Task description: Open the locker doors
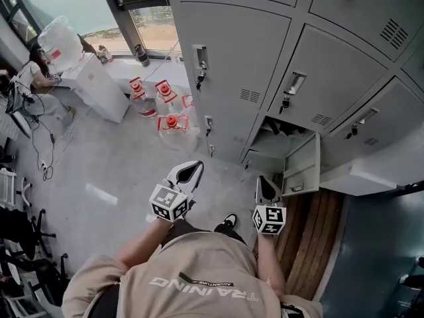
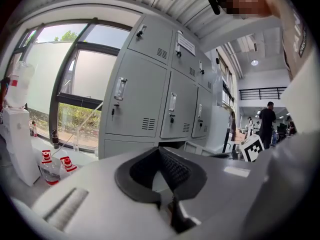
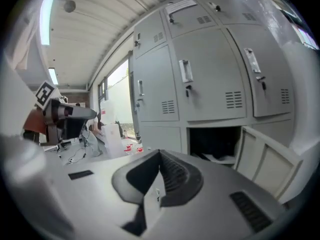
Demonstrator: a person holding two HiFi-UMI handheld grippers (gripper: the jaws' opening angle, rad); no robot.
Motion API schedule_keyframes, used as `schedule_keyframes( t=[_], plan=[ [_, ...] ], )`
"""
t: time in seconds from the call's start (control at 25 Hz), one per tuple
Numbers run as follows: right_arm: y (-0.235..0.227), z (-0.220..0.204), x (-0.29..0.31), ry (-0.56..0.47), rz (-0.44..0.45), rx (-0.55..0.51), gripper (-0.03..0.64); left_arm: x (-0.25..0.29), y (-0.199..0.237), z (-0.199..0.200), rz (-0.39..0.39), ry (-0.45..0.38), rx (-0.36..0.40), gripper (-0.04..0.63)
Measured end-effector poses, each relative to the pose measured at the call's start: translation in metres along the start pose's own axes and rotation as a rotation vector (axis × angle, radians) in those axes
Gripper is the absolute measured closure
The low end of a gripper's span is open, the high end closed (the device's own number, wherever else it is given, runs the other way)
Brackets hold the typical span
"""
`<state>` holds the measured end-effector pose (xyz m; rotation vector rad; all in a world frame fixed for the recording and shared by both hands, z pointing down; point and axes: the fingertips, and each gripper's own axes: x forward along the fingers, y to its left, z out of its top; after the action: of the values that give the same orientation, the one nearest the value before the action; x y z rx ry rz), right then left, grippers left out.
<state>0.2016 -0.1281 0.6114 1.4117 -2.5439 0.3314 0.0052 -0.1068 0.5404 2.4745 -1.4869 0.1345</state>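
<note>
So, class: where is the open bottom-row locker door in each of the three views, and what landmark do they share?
Head view: open locker door right of centre, below the shut doors.
Left gripper view: only its top edge shows, right of centre, low.
Right gripper view: lower right, beside the dark compartment.
Shared landmark: red-capped water bottles on the floor.

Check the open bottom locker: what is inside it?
The open locker holds a few loose items on its floor, too dim to identify. The dark rear part cannot be made out.
</note>
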Motion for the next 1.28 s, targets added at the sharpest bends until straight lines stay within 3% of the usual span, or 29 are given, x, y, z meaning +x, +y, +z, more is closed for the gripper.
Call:
schedule_keyframes(
  t=[0.24,0.4,0.52,0.64,0.88,1.28],
  plan=[
    [0.089,0.059,0.018,-0.042,0.05,-0.1,0.606,-0.045,0.04,0.01,-0.013,-0.031,0.022,0.588],
    [0.133,0.102,0.01,-0.153,-0.006,-0.121,0.606,-0.076,0.072,0.015,-0.028,-0.044,0.049,0.589],
    [0.161,0.116,0.009,-0.18,-0.04,-0.126,0.606,-0.098,0.095,0.016,-0.043,-0.056,0.06,0.589],
    [0.185,0.113,0.014,-0.174,-0.072,-0.126,0.606,-0.114,0.114,0.014,-0.079,-0.069,0.012,0.589],
    [0.218,0.105,0.018,-0.138,-0.124,-0.099,0.606,-0.135,0.136,0.009,-0.132,-0.056,0.026,0.589],
    [0.216,0.118,0.053,-0.132,-0.099,-0.131,0.606,-0.109,0.166,0.027,-0.106,-0.058,0.053,0.588]
  ],
)
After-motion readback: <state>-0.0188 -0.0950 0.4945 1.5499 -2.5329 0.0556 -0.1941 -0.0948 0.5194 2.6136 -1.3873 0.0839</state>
